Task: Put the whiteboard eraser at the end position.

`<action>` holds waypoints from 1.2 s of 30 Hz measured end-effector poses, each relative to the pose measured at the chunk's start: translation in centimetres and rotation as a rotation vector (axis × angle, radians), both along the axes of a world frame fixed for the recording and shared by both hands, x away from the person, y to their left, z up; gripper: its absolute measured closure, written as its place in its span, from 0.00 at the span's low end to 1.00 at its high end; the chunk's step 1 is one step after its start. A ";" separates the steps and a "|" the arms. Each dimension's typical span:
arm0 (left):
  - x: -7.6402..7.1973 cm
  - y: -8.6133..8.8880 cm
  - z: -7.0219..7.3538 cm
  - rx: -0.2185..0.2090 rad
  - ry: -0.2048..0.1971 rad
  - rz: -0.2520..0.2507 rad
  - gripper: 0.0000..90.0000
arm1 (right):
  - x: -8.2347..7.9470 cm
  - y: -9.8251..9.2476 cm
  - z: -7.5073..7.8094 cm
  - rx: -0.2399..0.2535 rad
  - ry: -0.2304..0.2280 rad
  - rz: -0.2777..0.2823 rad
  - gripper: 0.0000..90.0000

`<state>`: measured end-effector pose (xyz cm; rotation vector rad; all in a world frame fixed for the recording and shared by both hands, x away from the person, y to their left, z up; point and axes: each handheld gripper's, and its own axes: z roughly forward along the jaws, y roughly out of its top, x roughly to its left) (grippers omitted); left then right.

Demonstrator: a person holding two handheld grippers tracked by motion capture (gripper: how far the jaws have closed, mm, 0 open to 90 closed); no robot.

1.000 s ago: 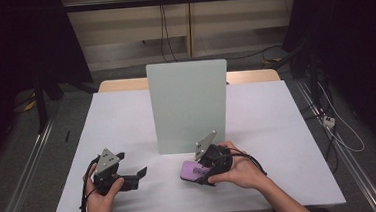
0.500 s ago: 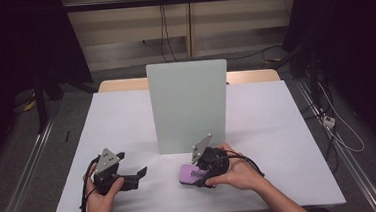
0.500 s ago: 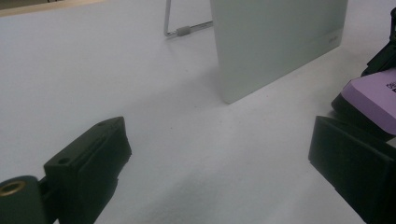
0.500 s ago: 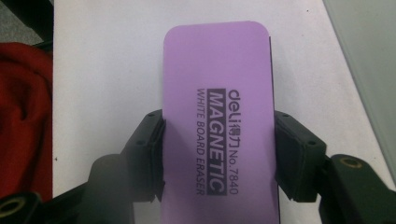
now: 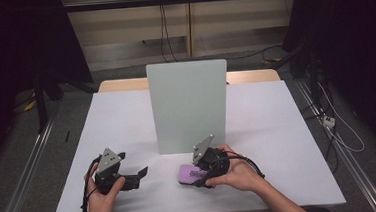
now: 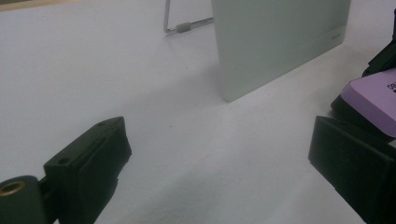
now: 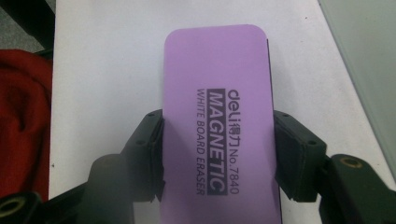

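A purple whiteboard eraser with "MAGNETIC WHITE BOARD ERASER" printed on it lies flat just above the white table. My right gripper is shut on its long sides, one black pad on each edge. From above, the eraser and the right gripper are at the front centre, just in front of a pale upright board. My left gripper rests at the front left, open, with nothing between its jaws. In the left gripper view the eraser shows at the right edge.
The upright board stands on a wire leg mid-table and blocks the way behind it. The white table stretches bare to both sides. A red cloth shows off the table edge in the right gripper view.
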<state>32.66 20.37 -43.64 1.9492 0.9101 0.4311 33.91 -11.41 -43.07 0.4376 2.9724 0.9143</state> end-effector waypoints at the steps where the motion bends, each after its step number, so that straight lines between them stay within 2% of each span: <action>1: 0.0 0.0 0.0 0.000 0.001 0.000 0.05 | 0.0 0.0 0.0 -0.001 0.000 -0.001 0.47; 22: -0.1 0.4 0.0 -0.004 -0.001 0.001 0.05 | 0.3 0.0 -0.4 0.014 0.035 -0.032 0.45; 27: -0.1 0.5 0.1 -0.006 -0.002 0.001 0.05 | 0.5 -0.3 -0.5 0.009 0.047 -0.060 0.32; 29: -0.1 0.5 0.1 -0.009 -0.003 0.003 0.05 | 0.6 -0.3 -0.5 0.018 0.050 -0.072 0.22; 33: -0.2 0.5 0.1 -0.008 -0.004 0.004 0.05 | 0.6 -0.5 -0.4 0.041 0.053 -0.086 0.18; 36: -0.2 0.4 0.1 -0.010 -0.005 0.006 0.05 | 0.5 -0.6 -0.1 0.062 0.040 -0.106 0.12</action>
